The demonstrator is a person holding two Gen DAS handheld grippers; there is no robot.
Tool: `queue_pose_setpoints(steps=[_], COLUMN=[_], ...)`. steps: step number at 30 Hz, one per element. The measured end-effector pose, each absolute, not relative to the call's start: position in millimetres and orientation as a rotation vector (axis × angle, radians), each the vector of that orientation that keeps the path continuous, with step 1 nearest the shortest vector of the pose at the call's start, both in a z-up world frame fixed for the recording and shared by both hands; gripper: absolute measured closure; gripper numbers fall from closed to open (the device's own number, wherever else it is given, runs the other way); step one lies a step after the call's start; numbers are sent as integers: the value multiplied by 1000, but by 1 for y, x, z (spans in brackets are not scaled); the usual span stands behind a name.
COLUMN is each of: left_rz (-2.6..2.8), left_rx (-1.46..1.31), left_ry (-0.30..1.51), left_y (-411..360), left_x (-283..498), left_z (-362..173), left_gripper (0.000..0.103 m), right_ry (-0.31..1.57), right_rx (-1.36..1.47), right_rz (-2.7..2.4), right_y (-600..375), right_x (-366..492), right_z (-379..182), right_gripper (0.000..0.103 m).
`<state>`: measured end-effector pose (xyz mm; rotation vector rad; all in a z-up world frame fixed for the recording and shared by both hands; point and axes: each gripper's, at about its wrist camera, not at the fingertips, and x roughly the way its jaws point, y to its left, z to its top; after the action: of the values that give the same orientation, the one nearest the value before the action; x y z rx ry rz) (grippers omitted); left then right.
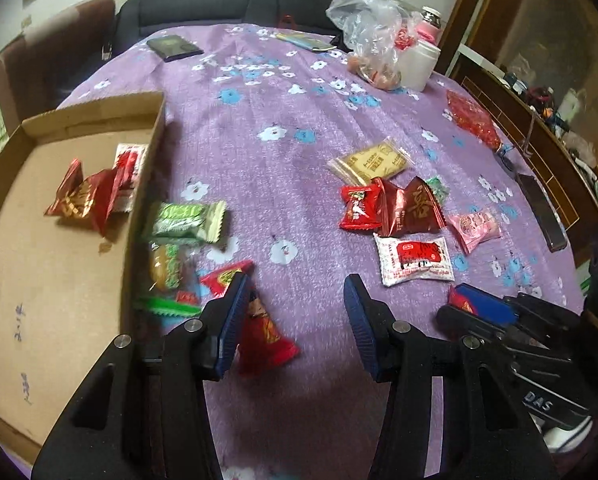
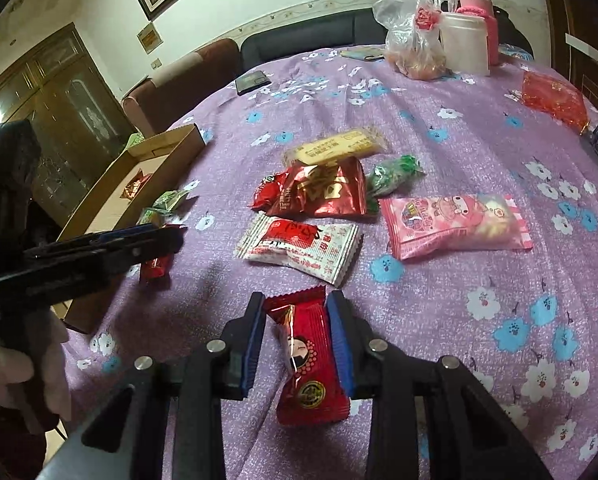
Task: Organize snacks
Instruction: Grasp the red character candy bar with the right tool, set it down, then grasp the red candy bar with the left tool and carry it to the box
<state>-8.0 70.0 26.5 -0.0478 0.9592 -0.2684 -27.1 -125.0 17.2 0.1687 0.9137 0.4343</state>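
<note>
Right hand-held gripper (image 2: pixel 295 344) clamped on a red snack packet (image 2: pixel 309 364) at six o'clock over the counter (image 2: pixel 439 128), left hand-held gripper (image 1: pixel 295 320) spread apart, cardboard box (image 1: pixel 51 240) at nine o'clock holding red packets (image 1: pixel 87 196).

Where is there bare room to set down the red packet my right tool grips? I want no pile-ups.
The cardboard box floor is bare on its near side, below the red packets. The cloth beyond the yellow packet is free too. The strip along the box wall, by the green packets, is crowded.

Dim indoor light, soft shadows beneath the tongs, strong fisheye bending, edges blurred.
</note>
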Motion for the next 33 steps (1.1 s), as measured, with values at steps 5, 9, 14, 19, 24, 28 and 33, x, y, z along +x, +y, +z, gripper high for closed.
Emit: queue_pose_setpoints(steps=[5,9,14,19,24,28,33], left_rz=[-257,-246,-230,-213,-174,-156,-116], left_rx=[-93,-122,-49,-82,-54,4,112], left_ry=[957,961,948,945,987,984,970], left_y=[76,85,77,83,87,77,63], left_x=[-11,-15,-16,-17,-15,-11,-7], left_z=[29,29,28,30,21,17,9], left_gripper=[54,54,54,54,54,54,49], right_ry=[910,911,911,911,911,912,912], right_rx=[148,147,147,147,144,144,144], right_rz=[478,480,480,480,484,484,484], right_y=[-119,-118,-120,-119,-118,-117,-118], right_x=[-30,-30,-29,-29,-29,-30,-29], right_z=[18,19,18,19,19,19,19], right_gripper=[48,48,48,46,44,44,44])
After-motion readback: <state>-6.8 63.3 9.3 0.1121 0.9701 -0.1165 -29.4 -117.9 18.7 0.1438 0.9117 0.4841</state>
